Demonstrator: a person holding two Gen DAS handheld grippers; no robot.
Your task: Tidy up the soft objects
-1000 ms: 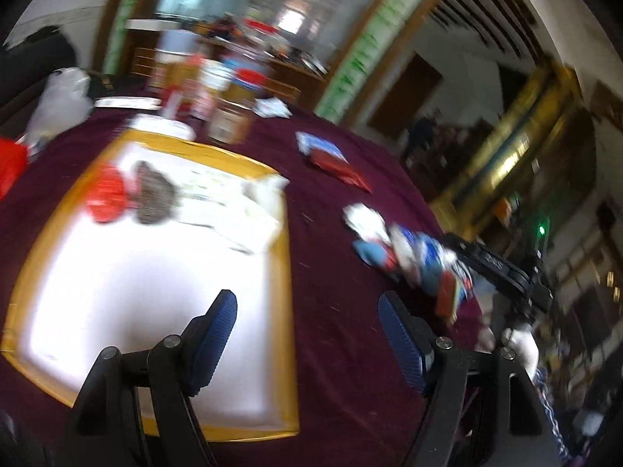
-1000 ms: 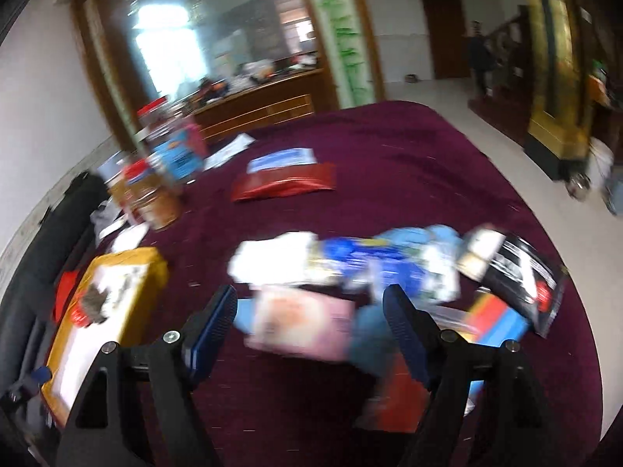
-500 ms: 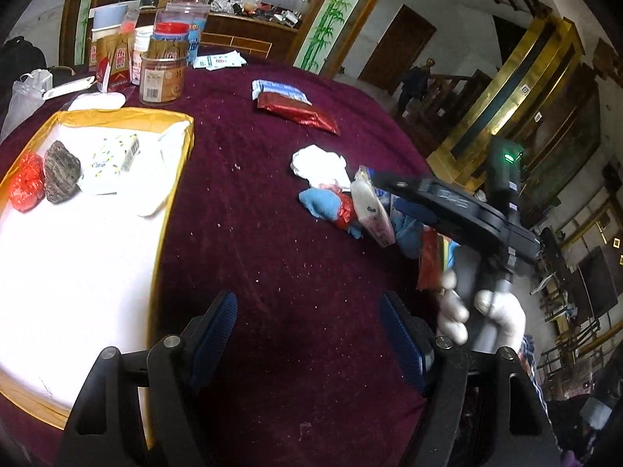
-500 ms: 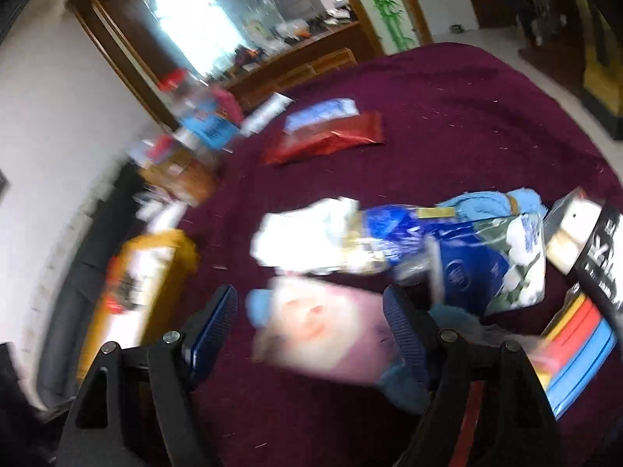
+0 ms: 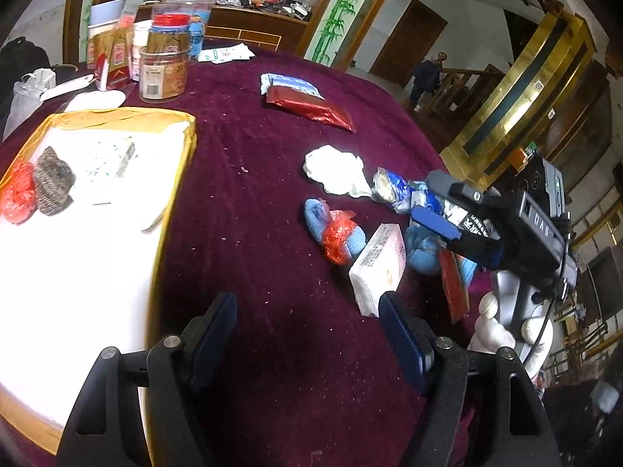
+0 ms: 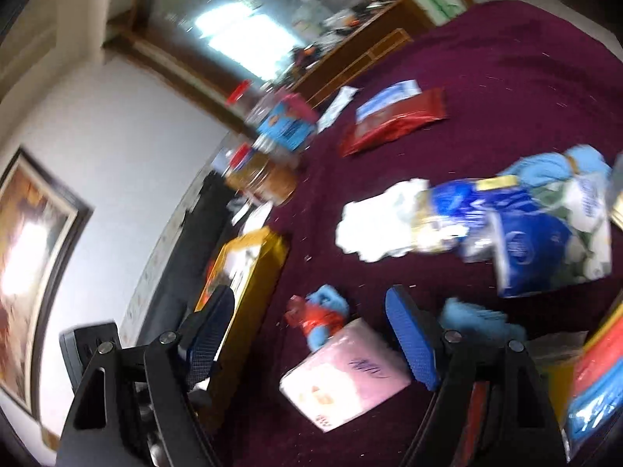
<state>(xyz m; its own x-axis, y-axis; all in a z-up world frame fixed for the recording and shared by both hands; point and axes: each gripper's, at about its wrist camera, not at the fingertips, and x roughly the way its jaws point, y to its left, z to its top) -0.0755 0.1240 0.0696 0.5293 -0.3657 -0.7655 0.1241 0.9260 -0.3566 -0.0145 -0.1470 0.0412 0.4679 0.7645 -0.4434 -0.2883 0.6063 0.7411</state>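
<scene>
Pink-wrapped, the tissue pack (image 6: 342, 381) lies on the burgundy table (image 5: 272, 194) between the wide-spread fingers of the right hand-held gripper (image 6: 311, 334), which grips nothing; its right finger crowds a blue cloth (image 6: 479, 323) just beyond. That closeness is the risk, as I judge it: closing there could pinch cloth along with the pack, or nudge the blue sock with the red bag (image 5: 337, 229) that touches the pack's far corner. The plastic wrap looks slick, so a skewed grip may let it slide out. The left hand-held gripper (image 5: 307, 334) hovers empty, jaws wide apart, over bare cloth near the pack's edge. The yellow-rimmed tray (image 5: 183, 163) sits well apart to the left, holding a red bag (image 5: 17, 194), a grey knit piece (image 5: 52, 181) and white items at its far end; its near half is free. The path across the table to it is open, though the raised rim could catch a low-carried pack.
</scene>
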